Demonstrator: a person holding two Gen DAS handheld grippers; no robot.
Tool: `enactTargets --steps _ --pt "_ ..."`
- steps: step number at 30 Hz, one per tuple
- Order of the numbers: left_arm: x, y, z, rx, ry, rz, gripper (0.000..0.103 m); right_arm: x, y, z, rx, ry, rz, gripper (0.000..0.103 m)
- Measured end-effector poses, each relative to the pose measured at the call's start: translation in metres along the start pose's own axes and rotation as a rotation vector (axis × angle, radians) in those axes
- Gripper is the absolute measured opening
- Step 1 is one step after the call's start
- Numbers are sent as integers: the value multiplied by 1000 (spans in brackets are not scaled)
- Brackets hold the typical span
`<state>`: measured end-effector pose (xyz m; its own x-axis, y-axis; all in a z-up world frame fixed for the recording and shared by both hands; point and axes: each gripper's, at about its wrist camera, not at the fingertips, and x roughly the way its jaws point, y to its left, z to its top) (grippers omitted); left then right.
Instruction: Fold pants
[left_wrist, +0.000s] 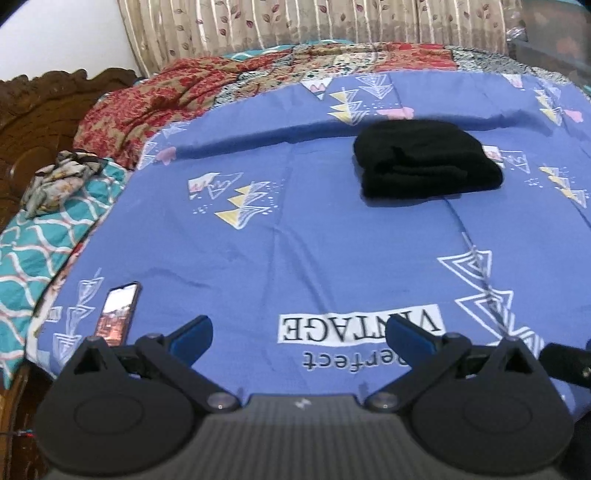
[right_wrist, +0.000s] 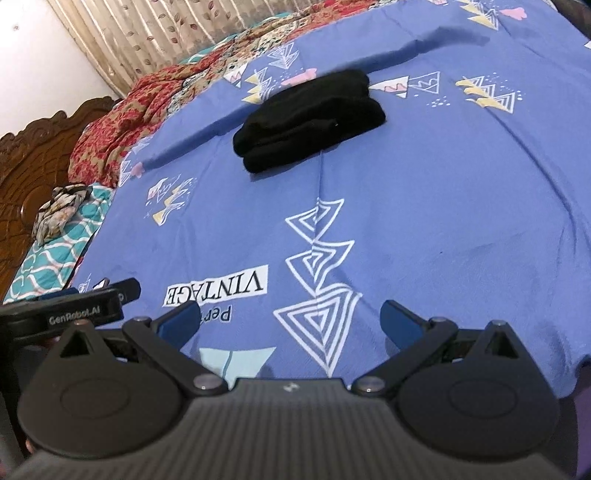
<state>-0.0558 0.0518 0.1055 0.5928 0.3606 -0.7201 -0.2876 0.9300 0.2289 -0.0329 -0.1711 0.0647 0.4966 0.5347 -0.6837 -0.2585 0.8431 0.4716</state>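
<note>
- Black fabric pants (left_wrist: 424, 158) (right_wrist: 310, 120): folded into a compact bundle, lying far on the blue patterned bedsheet (left_wrist: 295, 240).
- Left gripper (left_wrist: 301, 332): jaws wide, empty, near edge.
- Right gripper (right_wrist: 290, 319): jaws wide, empty.
- Dark-cased smartphone (left_wrist: 118, 314): near left.

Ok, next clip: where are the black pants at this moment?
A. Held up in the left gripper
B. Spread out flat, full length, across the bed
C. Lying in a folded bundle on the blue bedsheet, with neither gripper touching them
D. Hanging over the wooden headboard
C: the black pants sit as a compact folded bundle on the blue bedsheet, well ahead of the open left gripper and open right gripper.
</note>
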Motion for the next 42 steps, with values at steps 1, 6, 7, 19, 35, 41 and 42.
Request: enactTargets --steps 1,6,7,19,35,41,42 --pt "0 1 0 3 -1 8 103 0 0 -1 -1 3 5 103" --pt "2 -2 0 36 -9 73 103 1 -6 -2 24 15 17 103" --pt "3 -3 -1 44 -12 85 103 2 -7 -2 31 18 19 103" --pt "9 -13 0 123 -26 175 103 5 -19 -3 86 43 33 103" --pt "15 -8 0 79 34 68 103 8 -23 -2 101 66 32 103" --pt "18 -9 -4 45 106 -80 103 8 -23 -3 103 73 29 103" --pt "17 -9 -5 40 108 -96 103 8 -23 -3 103 75 28 103"
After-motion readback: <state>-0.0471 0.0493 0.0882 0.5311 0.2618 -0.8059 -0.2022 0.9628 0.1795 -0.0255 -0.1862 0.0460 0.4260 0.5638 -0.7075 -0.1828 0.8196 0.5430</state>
